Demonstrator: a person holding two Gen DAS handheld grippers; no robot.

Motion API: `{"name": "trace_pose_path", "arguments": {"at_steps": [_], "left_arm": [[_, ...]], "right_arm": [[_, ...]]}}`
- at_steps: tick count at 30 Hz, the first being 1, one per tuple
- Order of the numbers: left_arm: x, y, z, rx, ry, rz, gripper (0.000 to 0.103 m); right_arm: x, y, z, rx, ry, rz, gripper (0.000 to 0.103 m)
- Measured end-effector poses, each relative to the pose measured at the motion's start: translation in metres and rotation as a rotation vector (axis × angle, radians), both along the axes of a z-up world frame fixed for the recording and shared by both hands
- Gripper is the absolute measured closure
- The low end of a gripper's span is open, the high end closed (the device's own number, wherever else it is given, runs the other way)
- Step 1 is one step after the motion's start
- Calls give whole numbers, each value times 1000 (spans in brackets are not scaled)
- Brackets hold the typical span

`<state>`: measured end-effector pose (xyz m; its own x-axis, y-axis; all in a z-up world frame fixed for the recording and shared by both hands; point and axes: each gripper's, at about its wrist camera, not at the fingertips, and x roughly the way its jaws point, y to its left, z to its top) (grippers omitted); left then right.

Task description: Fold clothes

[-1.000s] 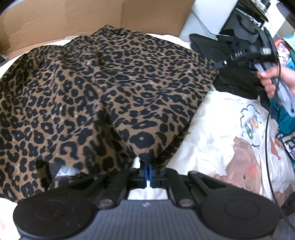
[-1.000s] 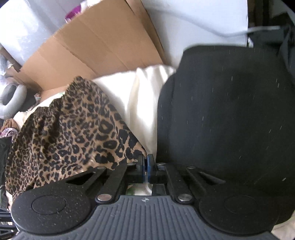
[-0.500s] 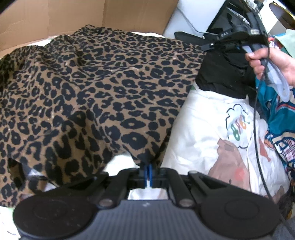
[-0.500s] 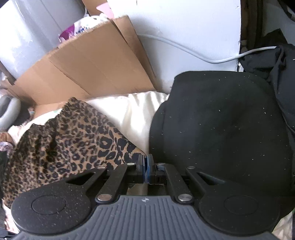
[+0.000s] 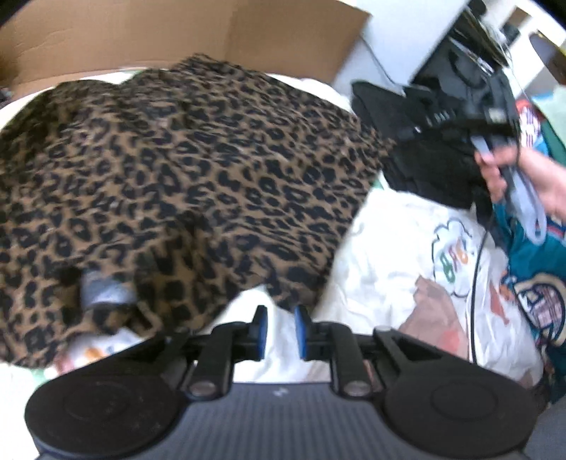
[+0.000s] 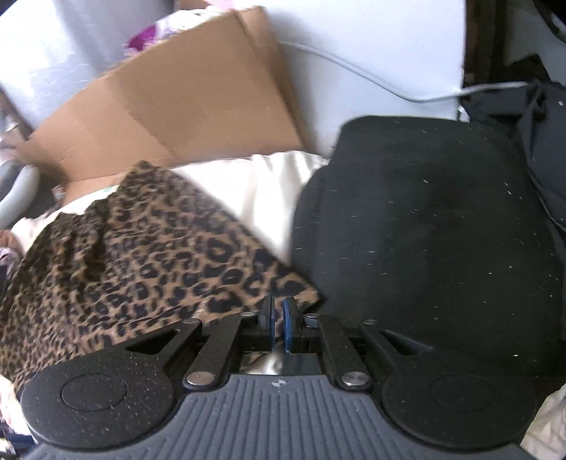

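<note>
A leopard-print garment (image 5: pixel 184 170) lies spread over a white printed bedsheet (image 5: pixel 406 254). My left gripper (image 5: pixel 279 331) is open and empty, its blue pads just below the garment's near corner. In the right wrist view the same garment (image 6: pixel 141 254) lies at the left. My right gripper (image 6: pixel 278 318) has its jaws slightly apart at the garment's right corner, and no cloth shows between the pads. The right gripper and the hand holding it also show in the left wrist view (image 5: pixel 495 148).
A flat cardboard sheet (image 5: pixel 177 32) stands behind the bed. A black garment (image 6: pixel 424 230) lies right of the leopard cloth. A teal printed garment (image 5: pixel 530 269) lies at the far right. A grey cable (image 6: pixel 371 78) runs along the white wall.
Both grippers were shut on the garment's corners. The left jaws have opened and let the cloth drop; the right jaws have parted slightly. The garment has settled onto the sheet.
</note>
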<state>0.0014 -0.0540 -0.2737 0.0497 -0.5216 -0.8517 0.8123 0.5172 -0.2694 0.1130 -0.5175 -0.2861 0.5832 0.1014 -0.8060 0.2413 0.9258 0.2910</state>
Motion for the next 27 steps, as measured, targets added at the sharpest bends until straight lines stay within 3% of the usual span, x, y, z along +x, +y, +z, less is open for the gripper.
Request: {"name": "trace_pose_path", "arguments": {"at_steps": [7, 11, 14, 15, 16, 23, 25, 26, 27], "left_arm": [[19, 24, 3, 30, -30, 108, 85], [24, 33, -9, 50, -37, 114, 63], [27, 37, -21, 68, -49, 122, 63], [28, 38, -24, 67, -43, 127, 63], [29, 38, -28, 64, -33, 133, 64], [27, 31, -43, 55, -2, 87, 67], [27, 32, -46, 56, -1, 76, 82], [28, 32, -47, 56, 7, 75, 96], [29, 33, -47, 53, 14, 79, 96]], "right_arm": [[-12, 22, 19, 61, -58, 35, 99], [-18, 38, 26, 117, -80, 60, 98], [-25, 49, 27, 197, -99, 80, 82], [-28, 52, 27, 227, -106, 87, 74], [-30, 56, 26, 253, -111, 94, 73], [-35, 87, 12, 326, -81, 140, 73], [-35, 97, 9, 356, -74, 152, 73], [-34, 102, 8, 374, -71, 160, 73], [-34, 108, 8, 390, -69, 175, 73]]}}
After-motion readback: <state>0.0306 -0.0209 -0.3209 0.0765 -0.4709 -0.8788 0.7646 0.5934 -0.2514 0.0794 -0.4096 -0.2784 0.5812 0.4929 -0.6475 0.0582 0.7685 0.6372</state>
